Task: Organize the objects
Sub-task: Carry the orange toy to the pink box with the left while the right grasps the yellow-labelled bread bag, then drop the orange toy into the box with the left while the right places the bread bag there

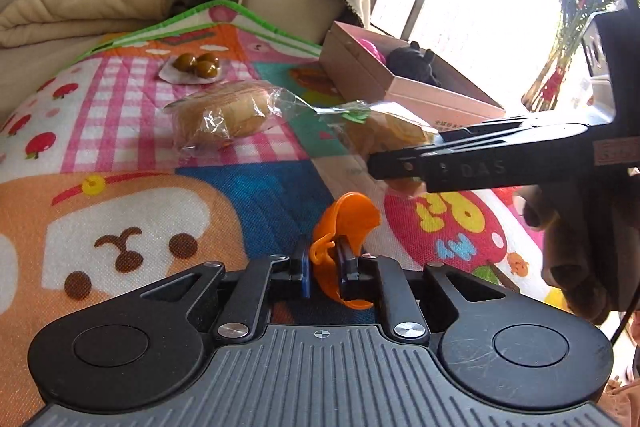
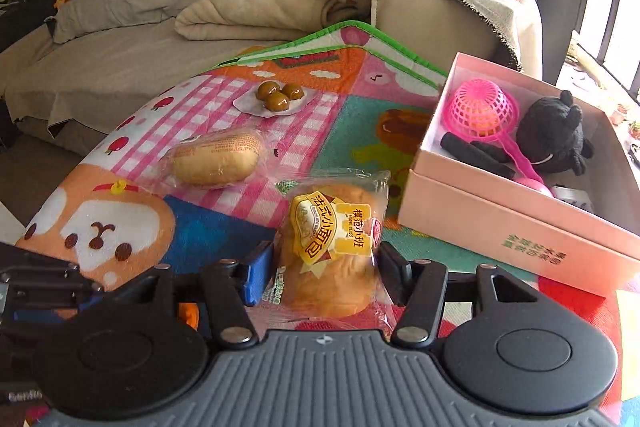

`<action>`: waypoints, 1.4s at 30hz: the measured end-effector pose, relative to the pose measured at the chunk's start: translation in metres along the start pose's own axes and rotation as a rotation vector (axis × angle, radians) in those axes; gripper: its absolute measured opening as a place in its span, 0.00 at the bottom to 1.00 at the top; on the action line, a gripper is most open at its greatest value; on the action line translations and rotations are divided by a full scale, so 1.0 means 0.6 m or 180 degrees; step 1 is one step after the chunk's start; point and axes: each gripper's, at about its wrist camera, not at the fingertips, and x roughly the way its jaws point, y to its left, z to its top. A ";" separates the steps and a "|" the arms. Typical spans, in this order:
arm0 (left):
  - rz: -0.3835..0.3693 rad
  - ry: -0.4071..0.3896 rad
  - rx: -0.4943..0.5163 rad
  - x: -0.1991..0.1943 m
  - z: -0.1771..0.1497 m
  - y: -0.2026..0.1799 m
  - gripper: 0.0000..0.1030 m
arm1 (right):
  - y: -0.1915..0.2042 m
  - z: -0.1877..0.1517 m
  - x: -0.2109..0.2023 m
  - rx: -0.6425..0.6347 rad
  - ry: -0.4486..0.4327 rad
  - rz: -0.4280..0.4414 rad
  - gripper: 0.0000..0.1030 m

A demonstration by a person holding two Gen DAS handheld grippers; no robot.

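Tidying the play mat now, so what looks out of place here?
The orange plastic toy, pinched in the left gripper, looks bent or deformed. Food sits loose on the mat: a wrapped bread and a plate of brown balls. The right gripper holds another wrapped bread.
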 end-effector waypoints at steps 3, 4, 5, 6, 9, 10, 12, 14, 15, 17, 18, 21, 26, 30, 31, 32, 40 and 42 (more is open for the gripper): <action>-0.0061 0.0024 0.0117 -0.001 0.003 -0.016 0.13 | -0.028 -0.032 -0.062 0.0057 -0.0095 -0.0117 0.54; -0.0093 0.0038 0.0154 0.000 0.005 -0.022 0.13 | -0.038 -0.041 -0.083 0.0074 -0.0131 -0.0201 0.54; -0.0131 0.0054 0.0185 0.001 0.010 -0.030 0.13 | -0.047 -0.050 -0.101 0.0081 -0.0172 -0.0285 0.54; -0.0168 0.0057 0.0225 0.003 0.017 -0.039 0.13 | -0.055 -0.059 -0.120 0.0079 -0.0223 -0.0371 0.54; -0.0259 -0.0033 0.0379 0.005 0.051 -0.071 0.13 | -0.077 -0.076 -0.170 0.0094 -0.0409 -0.0546 0.54; -0.0284 -0.0085 0.0423 0.007 0.068 -0.082 0.13 | -0.086 -0.078 -0.184 0.0125 -0.0480 -0.0579 0.54; -0.0314 -0.0218 0.0531 0.013 0.107 -0.104 0.13 | -0.101 -0.081 -0.204 0.0222 -0.0613 -0.0620 0.54; -0.0304 -0.0380 0.0629 0.026 0.147 -0.124 0.13 | -0.119 -0.081 -0.212 0.0340 -0.0690 -0.0650 0.54; -0.0304 -0.0468 0.0645 0.037 0.172 -0.134 0.13 | -0.126 -0.081 -0.212 0.0388 -0.0700 -0.0665 0.54; -0.0341 -0.0588 0.0545 0.061 0.215 -0.146 0.13 | -0.135 -0.078 -0.205 0.0462 -0.0705 -0.0703 0.54; -0.0376 -0.0645 0.0441 0.073 0.236 -0.148 0.13 | -0.139 -0.078 -0.203 0.0488 -0.0709 -0.0718 0.54; -0.0495 -0.0797 0.0186 0.109 0.284 -0.151 0.17 | -0.146 -0.078 -0.195 0.0524 -0.0713 -0.0714 0.54; -0.0159 -0.0656 0.0570 0.182 0.291 -0.181 0.18 | -0.156 -0.075 -0.180 0.0597 -0.0670 -0.0758 0.54; -0.0277 -0.0559 0.0268 0.179 0.262 -0.149 0.18 | -0.160 -0.076 -0.175 0.0628 -0.0639 -0.0768 0.54; -0.0291 -0.0545 0.0249 0.173 0.253 -0.143 0.18 | -0.162 -0.077 -0.173 0.0631 -0.0624 -0.0768 0.54; -0.0304 -0.0526 0.0251 0.164 0.238 -0.136 0.18 | -0.163 -0.076 -0.170 0.0627 -0.0607 -0.0767 0.54; -0.0346 -0.0195 0.0345 0.099 0.094 -0.096 0.18 | -0.172 -0.031 -0.129 0.0555 -0.0624 -0.0766 0.54; -0.0314 -0.0099 0.0383 0.089 0.066 -0.091 0.18 | -0.174 0.001 -0.114 0.0489 -0.0691 -0.0794 0.54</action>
